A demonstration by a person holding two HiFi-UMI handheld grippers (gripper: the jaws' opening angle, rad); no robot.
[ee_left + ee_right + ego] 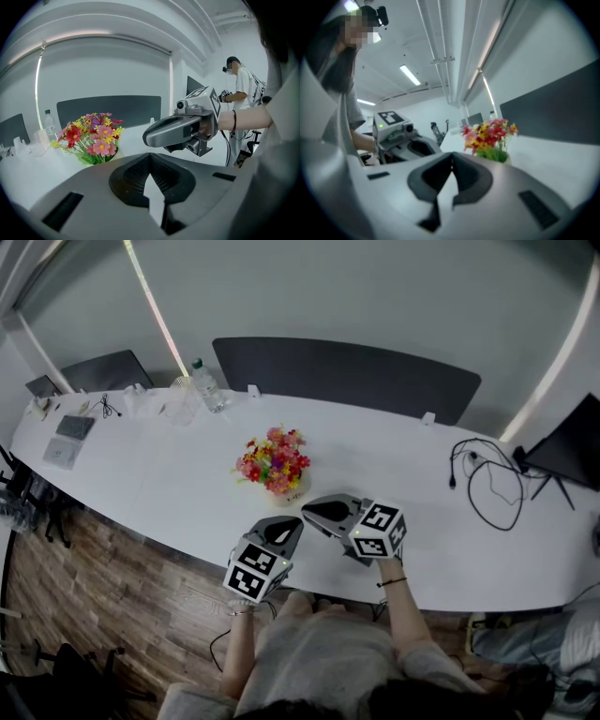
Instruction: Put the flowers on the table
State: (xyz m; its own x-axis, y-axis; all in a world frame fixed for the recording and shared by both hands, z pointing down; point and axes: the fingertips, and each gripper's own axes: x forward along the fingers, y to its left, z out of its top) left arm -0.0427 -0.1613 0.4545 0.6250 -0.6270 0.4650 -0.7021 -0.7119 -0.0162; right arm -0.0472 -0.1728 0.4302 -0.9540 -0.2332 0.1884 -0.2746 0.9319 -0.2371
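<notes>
A bunch of red, pink and yellow flowers (274,462) stands upright in a small pale pot on the white table (169,484). My left gripper (286,525) hovers near the table's front edge, just short of the flowers, shut and empty. Beside it my right gripper (313,509) is also shut with nothing in it. In the left gripper view the flowers (91,136) stand to the left beyond the closed jaws (150,158), and the right gripper (180,131) crosses ahead. The right gripper view has the flowers (490,136) ahead to the right and the left gripper (401,136) at left.
A water bottle (208,387) and clear cups stand at the table's far edge. A laptop (67,439) lies far left. Black cables (487,474) and a dark monitor (567,451) sit at right. Another person (243,93) stands in the background.
</notes>
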